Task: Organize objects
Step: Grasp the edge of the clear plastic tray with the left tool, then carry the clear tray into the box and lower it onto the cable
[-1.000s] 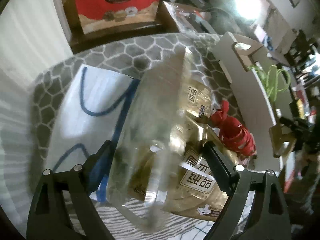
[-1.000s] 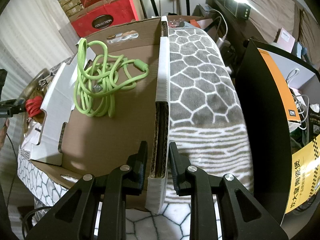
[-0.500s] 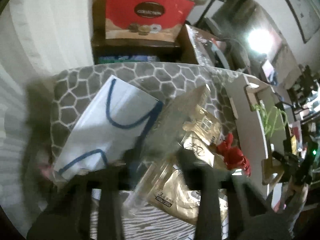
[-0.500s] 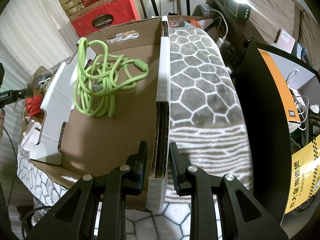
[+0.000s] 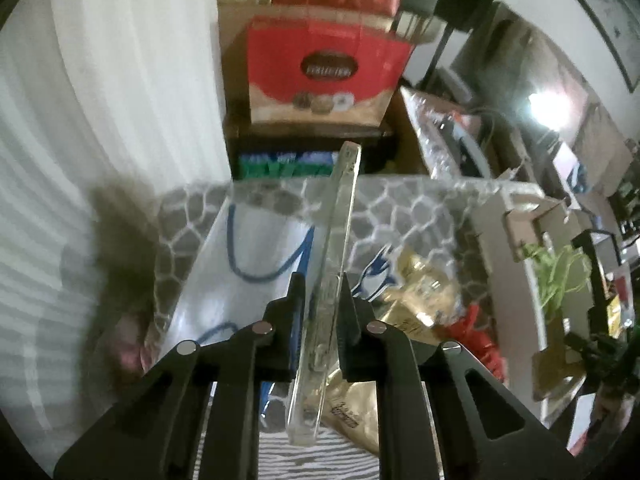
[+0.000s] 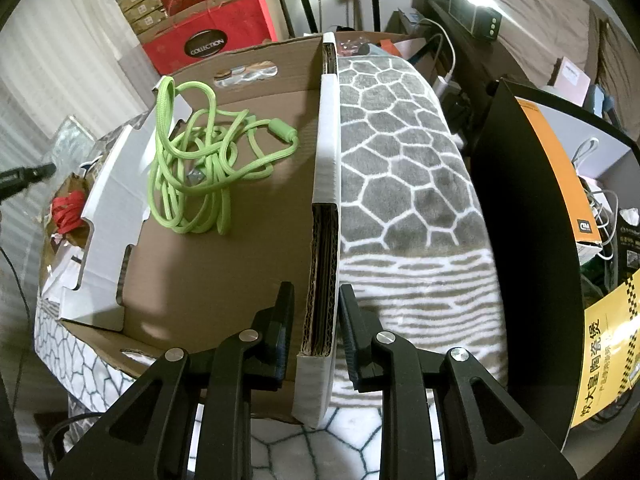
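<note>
Clamping edge-on, the left hand-held gripper has a clear, flat plastic case between its pads, and its jaws are closing on the thin faces. The case's long axis runs straight away from the gripper, up and forward over the grey honeycomb-patterned blanket, so the case stands on edge, not flat. Below it lie a white paper bag with blue cord handles, a gold foil packet and a red ribbon bundle.

The right hand-held gripper is pressed together on the near corner of the right wall of an open brown cardboard box with white outer faces, pinning it in place on the blanket. Inside the box lies a coiled lime-green braided cable; the floor nearer the gripper is bare.

What the coming move turns on, as I judge it: the box lies to the right of the left gripper, its white side wall seen at the right of the left wrist view, past the packet and ribbon. The left hand is the one carrying the case, so it would travel rightward over that wall, probably tipping the long edge down toward the bare cardboard beside the cable.
</note>
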`<action>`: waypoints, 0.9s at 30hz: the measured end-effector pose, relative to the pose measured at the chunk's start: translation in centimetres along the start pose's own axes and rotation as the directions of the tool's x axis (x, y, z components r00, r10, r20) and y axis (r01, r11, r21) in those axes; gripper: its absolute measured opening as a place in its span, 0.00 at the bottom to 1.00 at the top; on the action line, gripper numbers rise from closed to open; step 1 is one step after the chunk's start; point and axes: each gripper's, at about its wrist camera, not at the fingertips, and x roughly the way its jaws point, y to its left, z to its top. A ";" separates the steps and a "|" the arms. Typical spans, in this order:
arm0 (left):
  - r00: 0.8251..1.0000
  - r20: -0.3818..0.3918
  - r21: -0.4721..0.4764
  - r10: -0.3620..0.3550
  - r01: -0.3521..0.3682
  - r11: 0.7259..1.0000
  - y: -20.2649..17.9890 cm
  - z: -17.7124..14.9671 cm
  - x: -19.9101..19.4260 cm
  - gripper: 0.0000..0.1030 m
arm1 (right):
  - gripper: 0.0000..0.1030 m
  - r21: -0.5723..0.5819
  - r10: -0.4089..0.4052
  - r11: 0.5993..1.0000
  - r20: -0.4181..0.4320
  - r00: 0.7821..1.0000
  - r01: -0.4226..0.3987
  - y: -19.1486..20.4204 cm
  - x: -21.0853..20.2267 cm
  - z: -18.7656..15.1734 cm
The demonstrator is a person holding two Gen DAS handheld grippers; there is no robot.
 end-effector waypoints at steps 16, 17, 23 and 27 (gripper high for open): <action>0.977 0.081 0.200 -0.198 0.179 0.963 -14.4 2.1 -5.1 0.08 | 0.23 0.005 0.003 1.000 -0.003 1.000 -0.003 0.0 0.0 0.0; 0.971 0.069 0.198 -0.227 0.210 0.958 -15.5 2.1 -4.8 0.08 | 0.23 0.005 0.004 1.000 -0.004 1.000 -0.004 0.0 0.0 0.0; 0.931 -0.016 0.146 -0.365 0.364 0.920 -19.6 1.7 -2.1 0.08 | 0.23 0.006 0.006 1.000 -0.005 1.000 -0.006 0.0 0.0 0.0; 0.916 -0.072 0.132 -0.394 0.401 0.907 -22.1 0.7 0.5 0.08 | 0.23 0.004 0.003 1.000 -0.007 1.000 -0.003 0.0 0.0 0.0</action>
